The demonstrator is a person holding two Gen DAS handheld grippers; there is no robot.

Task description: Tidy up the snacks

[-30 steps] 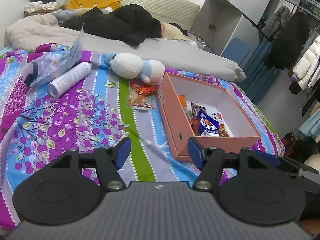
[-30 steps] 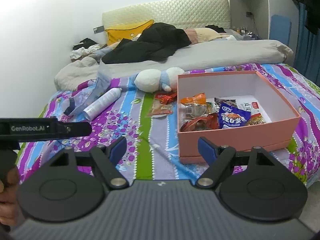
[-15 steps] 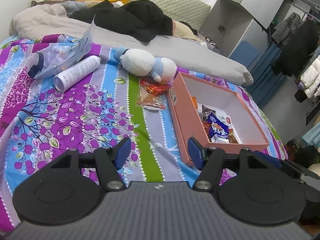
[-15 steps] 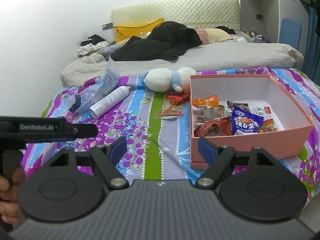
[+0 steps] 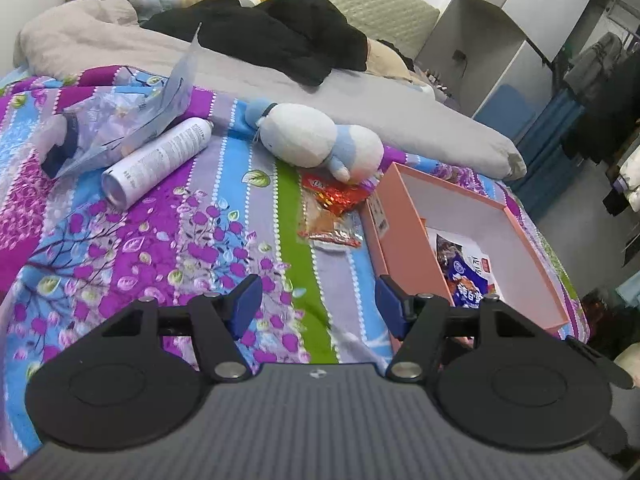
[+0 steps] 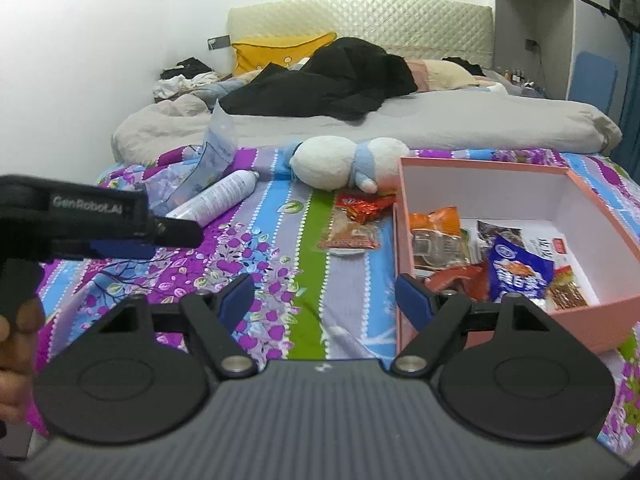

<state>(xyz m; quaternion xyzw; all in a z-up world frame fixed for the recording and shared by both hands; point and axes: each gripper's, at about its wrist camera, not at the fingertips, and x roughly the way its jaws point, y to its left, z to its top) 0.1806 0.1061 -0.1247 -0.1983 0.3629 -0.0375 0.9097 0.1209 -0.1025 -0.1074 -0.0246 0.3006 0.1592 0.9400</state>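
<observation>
The snack packets (image 5: 334,216) lie on the bed, left of the pink box (image 5: 404,236), straight ahead of the wide-open, empty left hand-held gripper (image 5: 318,306), long axis running near-to-far.

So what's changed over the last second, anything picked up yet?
Nothing picked up. Both tools, left tool and right tool, have advanced toward the loose snack packets beside the pink box, jaws open and empty. Snacks, box and plush toy lie unmoved.

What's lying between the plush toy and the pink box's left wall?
Two loose snack packets lie on the bedspread between the plush toy and the pink box, clearest in the right wrist view.
</observation>
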